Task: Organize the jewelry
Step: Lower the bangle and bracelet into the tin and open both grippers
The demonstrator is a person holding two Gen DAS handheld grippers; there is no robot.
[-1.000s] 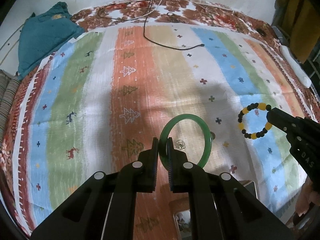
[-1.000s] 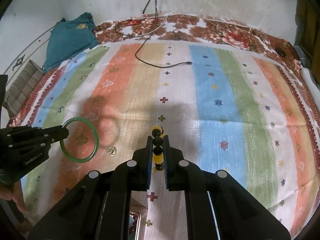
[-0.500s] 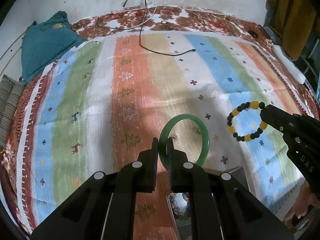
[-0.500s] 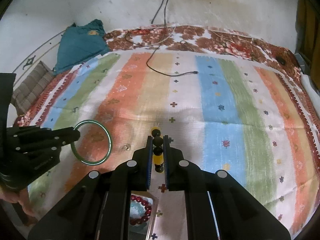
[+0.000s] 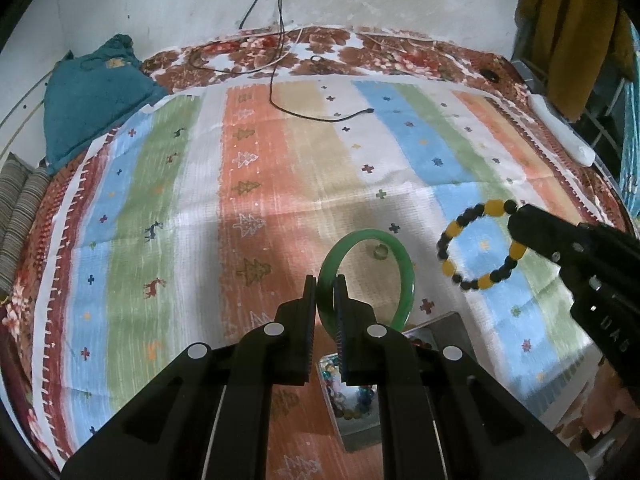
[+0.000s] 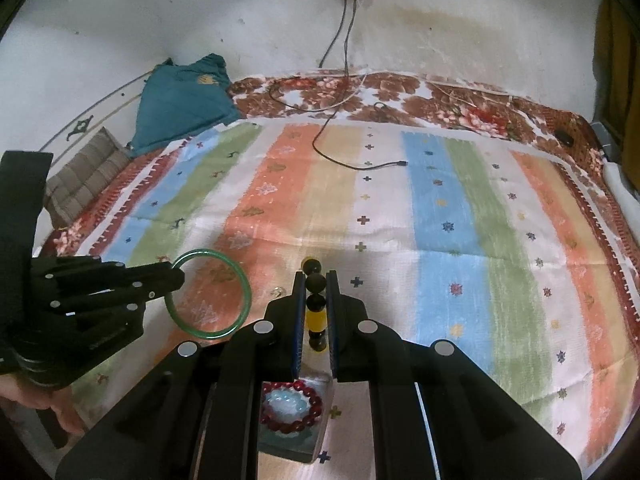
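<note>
From the left wrist, the left gripper [image 5: 326, 300] clamps a green bangle [image 5: 404, 276] above the striped blanket [image 5: 160, 208]. From the right wrist, the right gripper [image 6: 314, 312] pinches a black-and-yellow bead bracelet [image 6: 315, 308] over a clear box [image 6: 316, 446].

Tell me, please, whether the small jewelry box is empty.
Not empty: the box already holds a red bead bracelet around a pale blue one.
</note>
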